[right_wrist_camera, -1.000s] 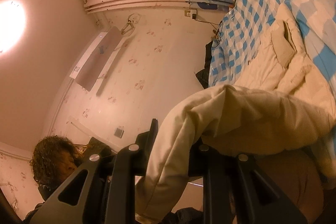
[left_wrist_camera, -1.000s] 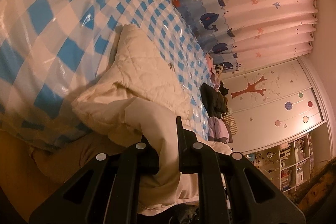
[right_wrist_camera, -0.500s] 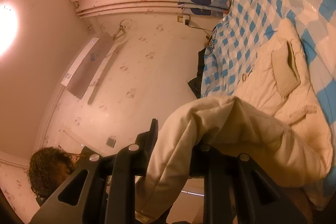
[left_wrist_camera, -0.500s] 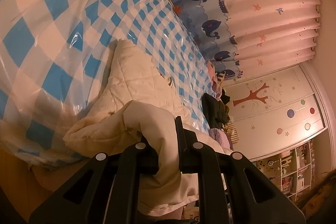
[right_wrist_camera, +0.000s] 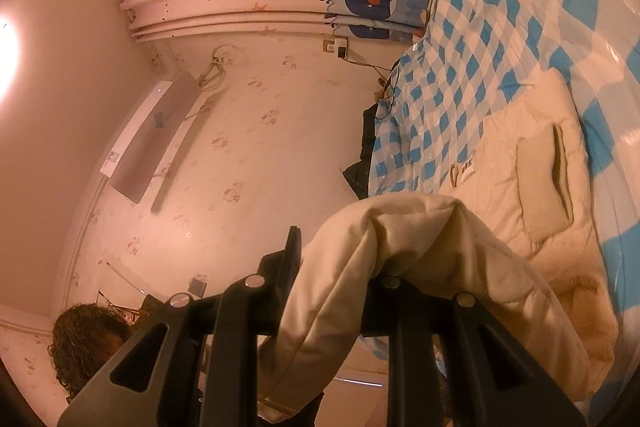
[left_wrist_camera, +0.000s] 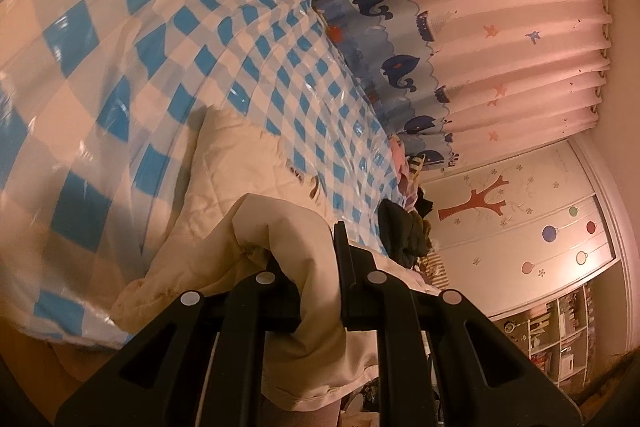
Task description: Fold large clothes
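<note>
Left gripper (left_wrist_camera: 316,267): jaws clamped on a fold of the cream jacket (left_wrist_camera: 224,163) — cloth bunched between the black fingers.
Right gripper (right_wrist_camera: 340,267): jaws clamped on another fold of the same garment (right_wrist_camera: 532,171); fabric drapes over the right finger.
Jacket position: lying on the blue-checked plastic sheet (left_wrist_camera: 120,47), near edge lifted by both grippers.
Far side: whale-print curtain (left_wrist_camera: 480,39).
Right-wrist view, near left — a person's curly hair (right_wrist_camera: 84,339).

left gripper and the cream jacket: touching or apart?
Touching. The left wrist view shows the left gripper shut on a bunched fold of the cream jacket; the fabric fills the space between the jaws and hangs below them.
</note>
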{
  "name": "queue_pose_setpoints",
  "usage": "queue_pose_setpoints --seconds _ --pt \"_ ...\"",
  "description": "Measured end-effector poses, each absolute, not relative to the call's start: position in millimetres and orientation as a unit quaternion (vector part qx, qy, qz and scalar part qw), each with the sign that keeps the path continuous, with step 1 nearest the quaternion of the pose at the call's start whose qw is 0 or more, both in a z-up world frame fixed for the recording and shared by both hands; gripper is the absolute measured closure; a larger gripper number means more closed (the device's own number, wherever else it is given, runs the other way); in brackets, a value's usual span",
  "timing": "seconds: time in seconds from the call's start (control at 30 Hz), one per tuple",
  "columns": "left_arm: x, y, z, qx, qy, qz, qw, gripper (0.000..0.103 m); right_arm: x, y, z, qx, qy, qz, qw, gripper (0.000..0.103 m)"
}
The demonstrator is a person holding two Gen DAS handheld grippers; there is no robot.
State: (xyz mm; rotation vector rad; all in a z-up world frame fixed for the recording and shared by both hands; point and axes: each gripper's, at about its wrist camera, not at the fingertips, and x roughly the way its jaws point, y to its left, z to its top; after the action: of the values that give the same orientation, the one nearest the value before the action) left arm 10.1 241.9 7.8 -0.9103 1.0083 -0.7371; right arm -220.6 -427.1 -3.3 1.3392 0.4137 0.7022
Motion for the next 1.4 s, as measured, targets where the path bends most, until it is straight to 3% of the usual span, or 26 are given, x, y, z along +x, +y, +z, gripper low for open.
queue_pose_setpoints --seconds 0.8,1.4 --pt "80.6 211.9 10.5 -0.415 0.442 -0.330 0.723 0.092 -151.1 -452.1 -4.9 0.612 0.199 0.271 0.716 0.079" --pt "114.9 202.9 -30.1 -0.428 0.465 -0.302 0.713 0.091 -119.5 -461.7 -42.6 0.627 0.227 0.234 0.708 0.076"
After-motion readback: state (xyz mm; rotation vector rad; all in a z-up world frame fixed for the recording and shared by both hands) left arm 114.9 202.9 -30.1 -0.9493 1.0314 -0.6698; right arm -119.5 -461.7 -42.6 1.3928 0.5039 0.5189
